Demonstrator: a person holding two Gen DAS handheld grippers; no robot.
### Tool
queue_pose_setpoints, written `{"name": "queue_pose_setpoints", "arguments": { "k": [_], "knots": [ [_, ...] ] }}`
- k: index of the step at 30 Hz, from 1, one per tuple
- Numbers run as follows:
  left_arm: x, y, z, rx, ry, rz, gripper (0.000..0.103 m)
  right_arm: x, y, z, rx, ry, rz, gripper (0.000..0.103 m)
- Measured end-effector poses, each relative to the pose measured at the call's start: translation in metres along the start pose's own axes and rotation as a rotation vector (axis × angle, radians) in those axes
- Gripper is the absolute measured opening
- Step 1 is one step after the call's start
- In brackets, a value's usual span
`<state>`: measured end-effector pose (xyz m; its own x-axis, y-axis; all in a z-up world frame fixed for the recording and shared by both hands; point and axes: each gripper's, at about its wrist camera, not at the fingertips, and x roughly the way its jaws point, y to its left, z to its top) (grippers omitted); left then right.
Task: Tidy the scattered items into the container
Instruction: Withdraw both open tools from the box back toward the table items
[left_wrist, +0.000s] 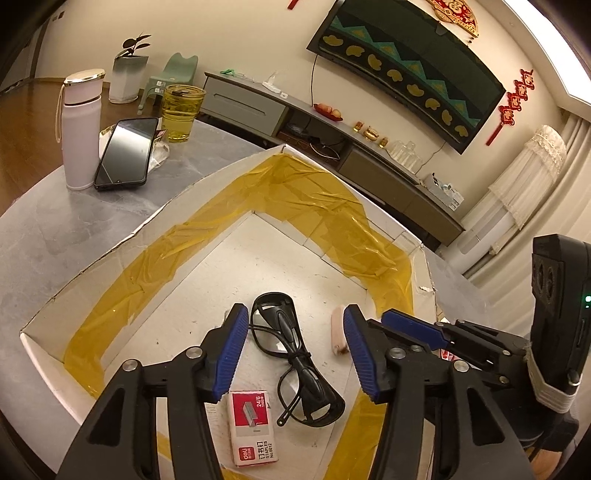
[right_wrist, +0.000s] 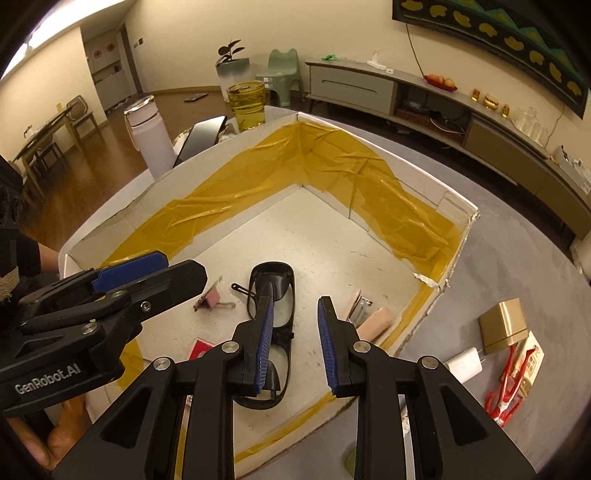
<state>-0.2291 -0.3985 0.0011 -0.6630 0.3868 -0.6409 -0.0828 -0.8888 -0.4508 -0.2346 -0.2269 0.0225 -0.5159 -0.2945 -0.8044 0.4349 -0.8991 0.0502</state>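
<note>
A white cardboard box (left_wrist: 110, 254) (right_wrist: 458, 201) lined with yellow tape sits on the grey table. Inside it lie black glasses (left_wrist: 295, 354) (right_wrist: 275, 284), a red staples box (left_wrist: 253, 424) (right_wrist: 199, 349), a pink eraser (left_wrist: 338, 332) (right_wrist: 375, 323), a pink binder clip (right_wrist: 210, 299) and a small stapler-like piece (right_wrist: 360, 306). My left gripper (left_wrist: 291, 354) hovers open above the glasses, nothing between its fingers. My right gripper (right_wrist: 295, 343) is open over the box's near corner, empty. Outside the box lie a gold box (right_wrist: 504, 326), a white charger (right_wrist: 463, 365) and a red packet (right_wrist: 513, 380).
A white bottle (left_wrist: 79, 129) (right_wrist: 149, 140), a black phone (left_wrist: 125, 153) (right_wrist: 201, 136) and a glass of yellow liquid (left_wrist: 181, 110) (right_wrist: 249, 105) stand beyond the box's far left side. A TV cabinet runs along the wall behind. A gloved hand (right_wrist: 26, 254) holds the left gripper.
</note>
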Motion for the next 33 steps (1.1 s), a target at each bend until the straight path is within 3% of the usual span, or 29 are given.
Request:
{"name": "queue_pose_setpoints", "arguments": {
  "k": [20,26,33],
  "knots": [
    [-0.025,-0.024,-0.021,0.040,-0.085,-0.054,0.056,-0.062,-0.019,-0.036,0.094,-0.082,0.108,0.028],
    [-0.038,-0.042,-0.034,0.055,-0.108,-0.089,0.056,-0.081,-0.028,-0.057,0.120,-0.086,0.125,0.028],
    [-0.043,-0.074,-0.060,0.125,-0.083,-0.107,0.056,-0.093,-0.051,-0.093,0.188,-0.078,0.140,0.028]
  ]
}}
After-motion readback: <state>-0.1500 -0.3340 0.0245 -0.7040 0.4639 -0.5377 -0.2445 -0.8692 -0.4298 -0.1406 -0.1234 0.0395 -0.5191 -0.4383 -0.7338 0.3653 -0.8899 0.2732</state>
